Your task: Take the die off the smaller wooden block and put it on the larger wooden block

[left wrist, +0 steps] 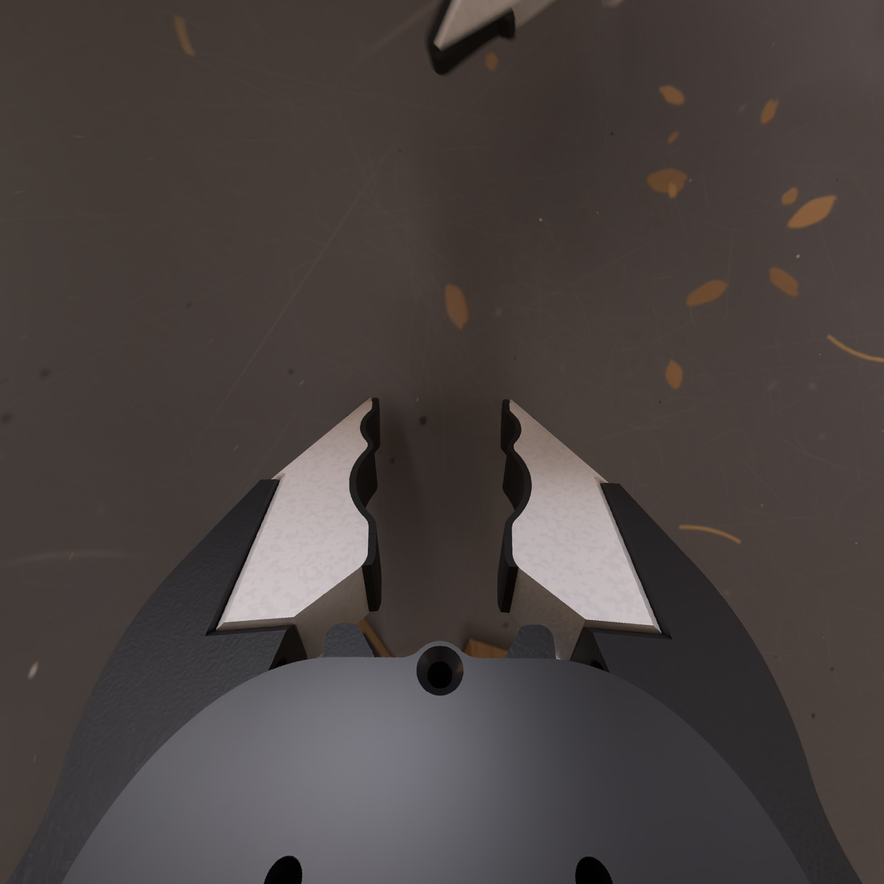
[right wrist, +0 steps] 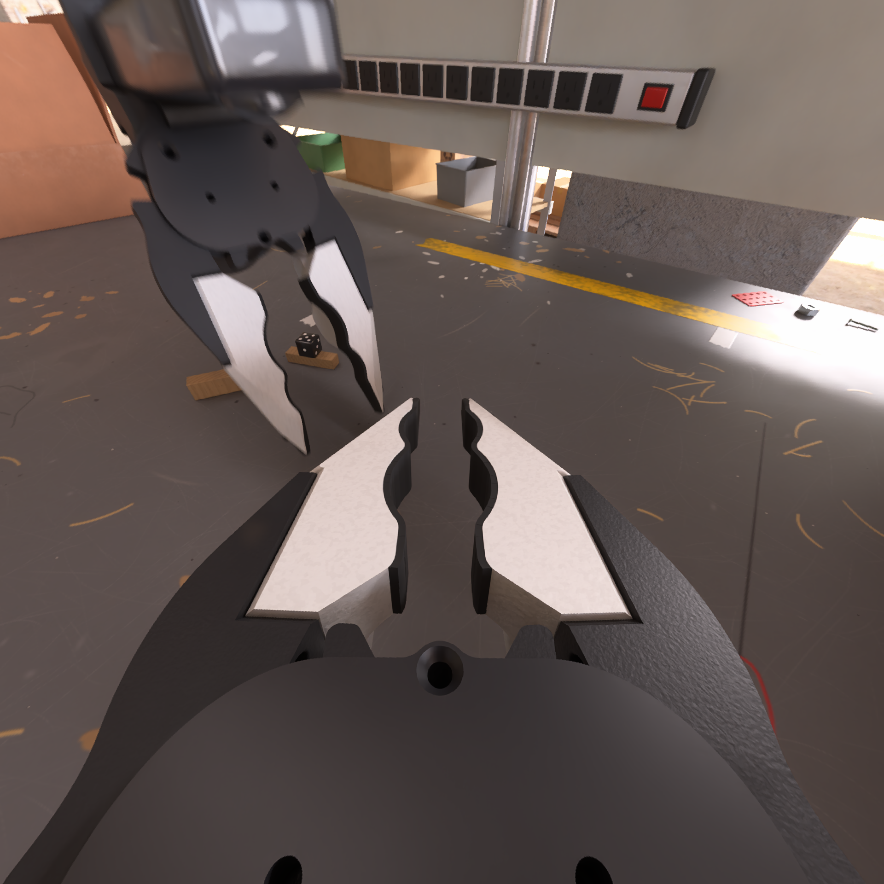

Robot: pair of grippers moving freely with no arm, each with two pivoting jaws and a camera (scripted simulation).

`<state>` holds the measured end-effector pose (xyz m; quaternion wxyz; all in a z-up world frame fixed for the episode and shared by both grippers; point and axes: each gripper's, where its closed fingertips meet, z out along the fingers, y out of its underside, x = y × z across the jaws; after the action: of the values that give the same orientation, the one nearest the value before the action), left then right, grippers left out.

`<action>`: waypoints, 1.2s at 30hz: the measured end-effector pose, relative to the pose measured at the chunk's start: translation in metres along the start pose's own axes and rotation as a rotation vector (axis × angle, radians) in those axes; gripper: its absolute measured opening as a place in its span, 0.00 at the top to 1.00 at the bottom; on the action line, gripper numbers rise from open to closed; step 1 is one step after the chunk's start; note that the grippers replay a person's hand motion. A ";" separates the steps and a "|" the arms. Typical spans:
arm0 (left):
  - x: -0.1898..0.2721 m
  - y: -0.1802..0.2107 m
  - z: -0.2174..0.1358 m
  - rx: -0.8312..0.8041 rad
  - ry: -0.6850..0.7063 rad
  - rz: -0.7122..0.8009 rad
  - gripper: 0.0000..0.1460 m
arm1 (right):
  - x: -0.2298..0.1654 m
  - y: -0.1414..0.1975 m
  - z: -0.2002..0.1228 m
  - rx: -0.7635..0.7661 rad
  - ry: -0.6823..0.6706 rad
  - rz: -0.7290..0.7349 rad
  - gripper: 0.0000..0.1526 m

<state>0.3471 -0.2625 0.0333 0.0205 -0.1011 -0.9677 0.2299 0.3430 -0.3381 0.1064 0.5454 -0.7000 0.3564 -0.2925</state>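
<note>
**Both grippers released above the dark work surface; die seated on the smaller block**

The left gripper (left wrist: pixel 440 406) points down at the work surface (left wrist: pixel 239 239) with its fingers spread and nothing between them. Its own camera shows only the dark, scratched surface with orange flecks, plus a pale fingertip of the right gripper (left wrist: pixel 471 24) at the far edge of the view.

The right gripper (right wrist: pixel 440 404) is also released: a clear gap separates its two pads, and the gap holds nothing. It hangs low over the work surface (right wrist: pixel 574 430), facing the far side of the scene.

In the right wrist view, the left gripper (right wrist: pixel 342 428) appears to the near left, tilted downward, fingers parted. Seen through the gap between its fingers, farther off, is the black die (right wrist: pixel 308 344) with white pips. The die rests on top of the smaller wooden block (right wrist: pixel 315 359). The larger wooden block (right wrist: pixel 210 385) lies on the surface just left of and nearer than the smaller block; a left-gripper finger partly hides its right end. Neither gripper touches the die or either block.

Farther right, a yellow stripe (right wrist: pixel 598 287) crosses the surface. Above it, a power strip (right wrist: pixel 526 91) with a red switch is mounted on a grey panel.
</note>
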 end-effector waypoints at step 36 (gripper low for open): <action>0.007 0.136 -0.114 0.575 -0.551 -0.482 1.00 | -0.115 0.043 0.187 -0.694 -0.920 -0.807 0.71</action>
<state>0.3752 -0.0925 0.0739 -0.1574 0.2014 -0.8301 0.4956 0.4189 -0.1468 0.0186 0.2347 -0.9638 -0.1253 -0.0159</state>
